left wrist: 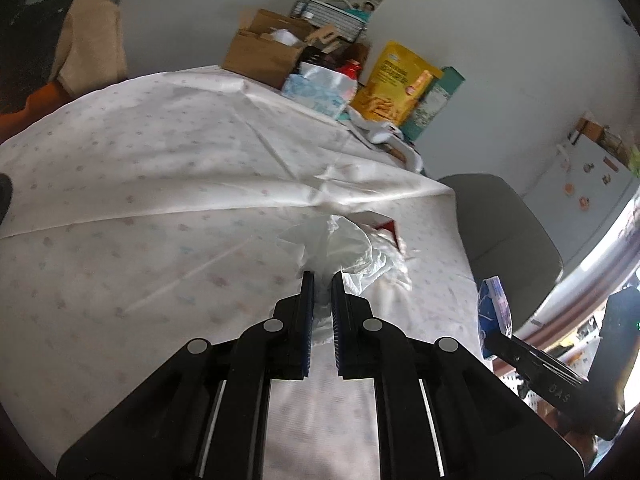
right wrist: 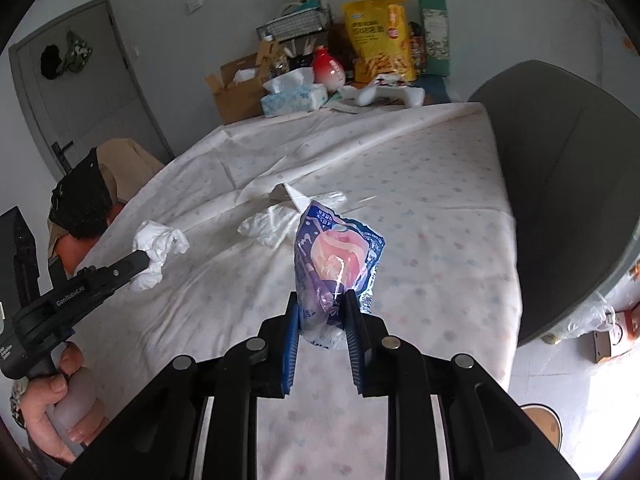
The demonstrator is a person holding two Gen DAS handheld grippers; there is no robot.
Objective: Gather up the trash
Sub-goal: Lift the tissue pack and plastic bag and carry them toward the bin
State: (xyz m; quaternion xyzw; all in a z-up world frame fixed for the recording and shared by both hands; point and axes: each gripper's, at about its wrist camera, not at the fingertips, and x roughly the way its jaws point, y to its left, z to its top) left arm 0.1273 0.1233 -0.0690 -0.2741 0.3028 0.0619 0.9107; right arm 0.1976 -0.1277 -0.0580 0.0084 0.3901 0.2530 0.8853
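Observation:
My left gripper is shut on a crumpled white tissue, held above the tablecloth; it also shows in the right wrist view. My right gripper is shut on a blue and pink snack wrapper, held upright above the table; the wrapper shows at the right of the left wrist view. On the cloth beyond lie a crumpled clear plastic bag and a folded paper scrap, red on one side.
The table has a white dotted cloth. At its far end stand a cardboard box, a tissue box, a red bottle, a yellow snack bag and a white game controller. A grey chair stands at the right.

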